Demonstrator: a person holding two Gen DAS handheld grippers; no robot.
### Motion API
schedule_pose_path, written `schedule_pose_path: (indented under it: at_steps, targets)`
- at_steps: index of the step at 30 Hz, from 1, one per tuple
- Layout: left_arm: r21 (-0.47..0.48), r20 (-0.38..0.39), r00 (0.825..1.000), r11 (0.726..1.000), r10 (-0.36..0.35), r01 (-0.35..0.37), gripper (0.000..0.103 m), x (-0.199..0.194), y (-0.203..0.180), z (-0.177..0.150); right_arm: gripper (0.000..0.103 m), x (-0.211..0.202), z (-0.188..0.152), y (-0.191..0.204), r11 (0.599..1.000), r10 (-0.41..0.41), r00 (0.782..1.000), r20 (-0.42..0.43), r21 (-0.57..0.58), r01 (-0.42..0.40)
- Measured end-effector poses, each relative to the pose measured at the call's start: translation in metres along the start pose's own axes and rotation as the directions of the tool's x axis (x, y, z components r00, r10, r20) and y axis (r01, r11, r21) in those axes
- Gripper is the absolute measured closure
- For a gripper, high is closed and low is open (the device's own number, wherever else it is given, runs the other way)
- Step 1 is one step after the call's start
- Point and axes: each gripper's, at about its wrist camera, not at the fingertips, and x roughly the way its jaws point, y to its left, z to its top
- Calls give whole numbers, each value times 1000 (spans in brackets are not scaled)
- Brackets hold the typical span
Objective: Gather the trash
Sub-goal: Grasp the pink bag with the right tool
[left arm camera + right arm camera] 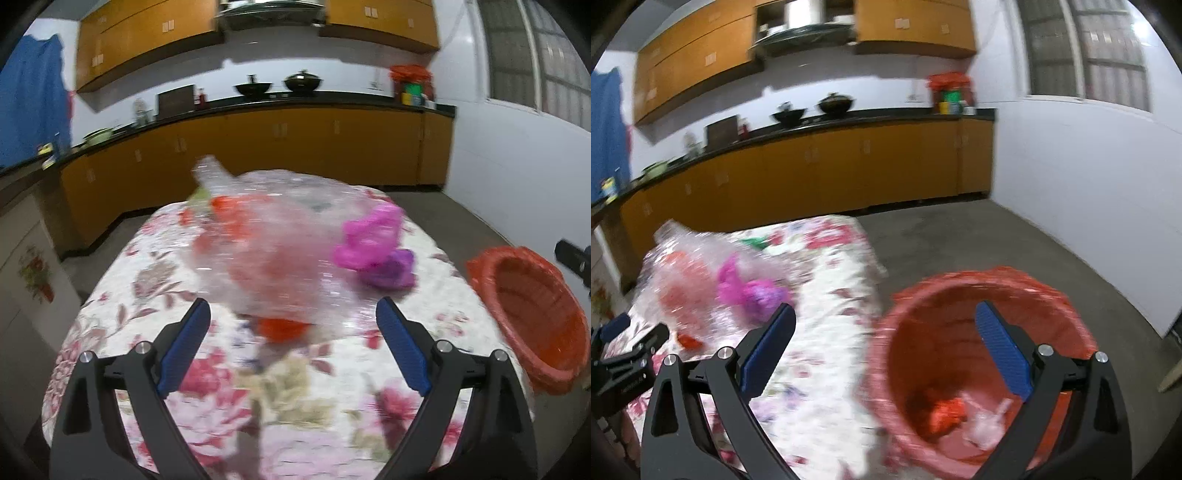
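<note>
Two wide-open grippers point(293, 312) point(885, 315) beside table edge point(871, 295)

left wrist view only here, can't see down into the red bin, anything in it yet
Observer: Yes. The right wrist view looks into the red bin; a red crumpled piece lies at the bottom.
Operator: just that one
Observer: No, a clear plastic wad lies beside it.
Operator: right hand-held gripper holding anything
Observer: No, the right hand-held gripper is open and empty above the bin's rim.
</note>
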Motion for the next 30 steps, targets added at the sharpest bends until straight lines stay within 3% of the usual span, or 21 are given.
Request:
schedule_pose_path:
  at_steps: [6, 11, 19, 22, 26, 30]
  targets:
    - [-58, 40, 998, 997, 54, -51, 14, -6, 32, 2, 22, 39, 0, 50, 990, 137, 988, -78, -35, -140]
    - [-99, 54, 996, 992, 78, -72, 14, -9, 51, 3, 28, 62, 5, 88, 975, 215, 971, -101, -38, -219]
    - [-144, 45, 995, 986, 87, -80, 14, -4, 75, 4, 39, 108, 21, 123, 963, 267, 955, -131, -10, -271]
    - [-157, 40, 997, 985, 72, -65, 14, 0, 79, 5, 50, 119, 22, 126, 958, 285, 946, -153, 16, -286]
    - [-168, 37, 998, 985, 42, -35, 14, 6, 78, 8, 87, 129, 17, 132, 943, 329, 922, -203, 18, -333]
    - [-159, 34, 999, 987, 19, -13, 17, 12, 70, 13, 93, 116, 12, 135, 936, 339, 921, -191, -29, -350]
